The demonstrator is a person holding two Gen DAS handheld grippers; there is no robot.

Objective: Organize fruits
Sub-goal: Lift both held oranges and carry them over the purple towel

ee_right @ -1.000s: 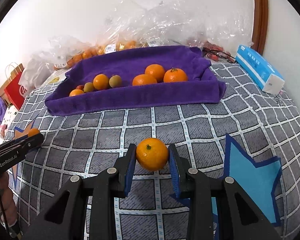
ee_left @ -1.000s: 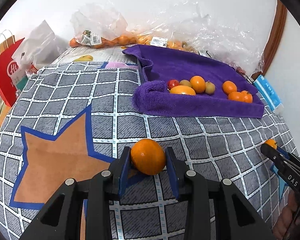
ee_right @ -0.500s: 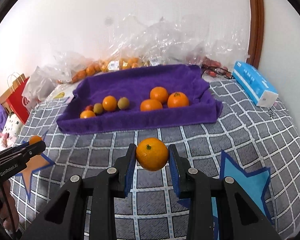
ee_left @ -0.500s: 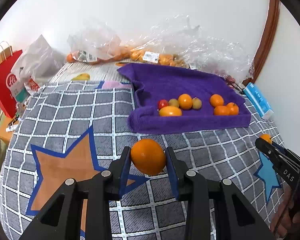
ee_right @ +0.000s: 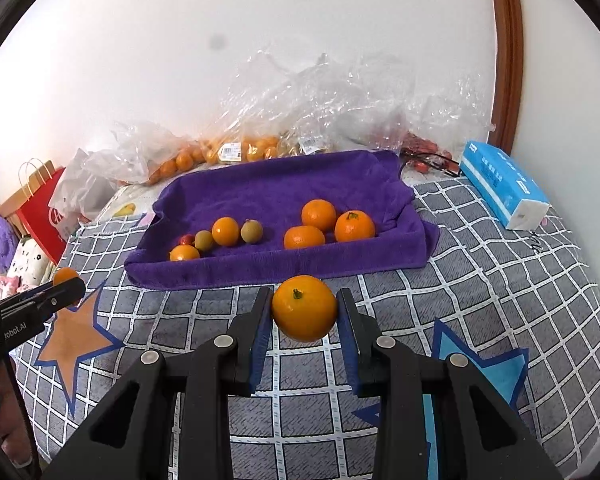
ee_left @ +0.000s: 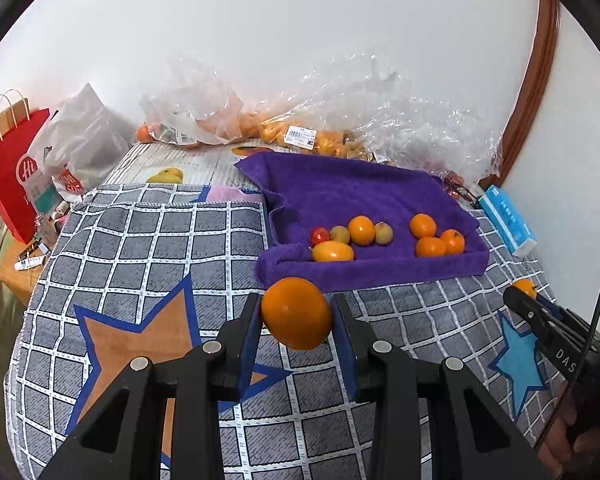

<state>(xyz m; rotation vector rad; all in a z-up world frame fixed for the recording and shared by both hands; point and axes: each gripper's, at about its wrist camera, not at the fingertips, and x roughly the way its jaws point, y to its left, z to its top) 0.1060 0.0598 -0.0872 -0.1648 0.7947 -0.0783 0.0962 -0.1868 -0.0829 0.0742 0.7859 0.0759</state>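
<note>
My left gripper (ee_left: 296,316) is shut on an orange (ee_left: 296,312) and holds it above the checked blanket, short of the purple towel (ee_left: 352,188). My right gripper (ee_right: 304,312) is shut on a tangerine with a green stem (ee_right: 304,308), also in the air in front of the towel (ee_right: 280,188). On the towel lie several fruits: three tangerines at the right (ee_right: 320,226), and an orange (ee_right: 225,231), two greenish fruits, a small red one and a yellow-orange one (ee_right: 184,253) at the left. Each gripper shows at the edge of the other view.
Clear plastic bags with oranges (ee_right: 228,152) lie along the wall behind the towel. A blue tissue pack (ee_right: 504,190) lies at the right. A red paper bag (ee_left: 8,176) and a grey plastic bag stand at the left edge of the bed.
Both grippers have risen and pulled back from the towel with their fruit still held; the towel and fruits look farther away and lower.
</note>
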